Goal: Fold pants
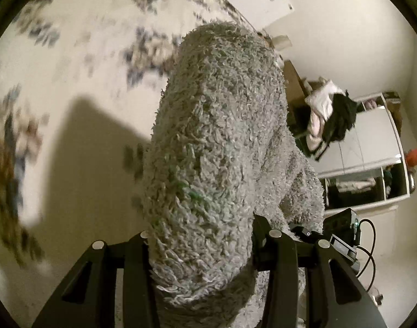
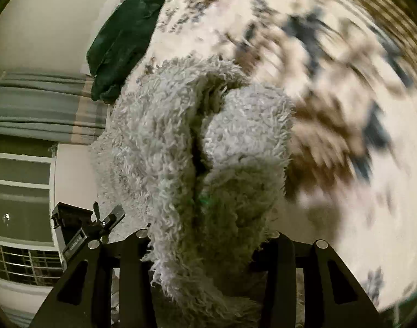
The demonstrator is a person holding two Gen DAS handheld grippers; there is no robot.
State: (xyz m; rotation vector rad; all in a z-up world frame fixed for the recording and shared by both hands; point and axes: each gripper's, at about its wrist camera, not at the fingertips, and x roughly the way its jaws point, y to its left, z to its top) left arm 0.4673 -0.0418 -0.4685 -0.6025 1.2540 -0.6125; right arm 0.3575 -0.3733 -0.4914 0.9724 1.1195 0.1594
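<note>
The pants [image 1: 216,147] are grey and shaggy, thick fleece. In the left wrist view they fill the middle and bulge out between the fingers of my left gripper [image 1: 203,246], which is shut on them. In the right wrist view the pants [image 2: 186,158] hang bunched with a dark crease down the middle, and my right gripper [image 2: 205,246] is shut on them. Both grippers hold the cloth lifted above a white bedspread with a blue and brown flower print [image 1: 71,54]. The fingertips are buried in the pile. The other gripper shows at the edge of each view [image 1: 342,235] [image 2: 82,232].
A dark green garment [image 2: 123,41] lies at the bedspread's far edge. Clothes are piled on furniture [image 1: 328,114] next to a white wardrobe [image 1: 372,142]. Striped curtains [image 2: 44,104] and a window [image 2: 20,191] are on the right view's left side.
</note>
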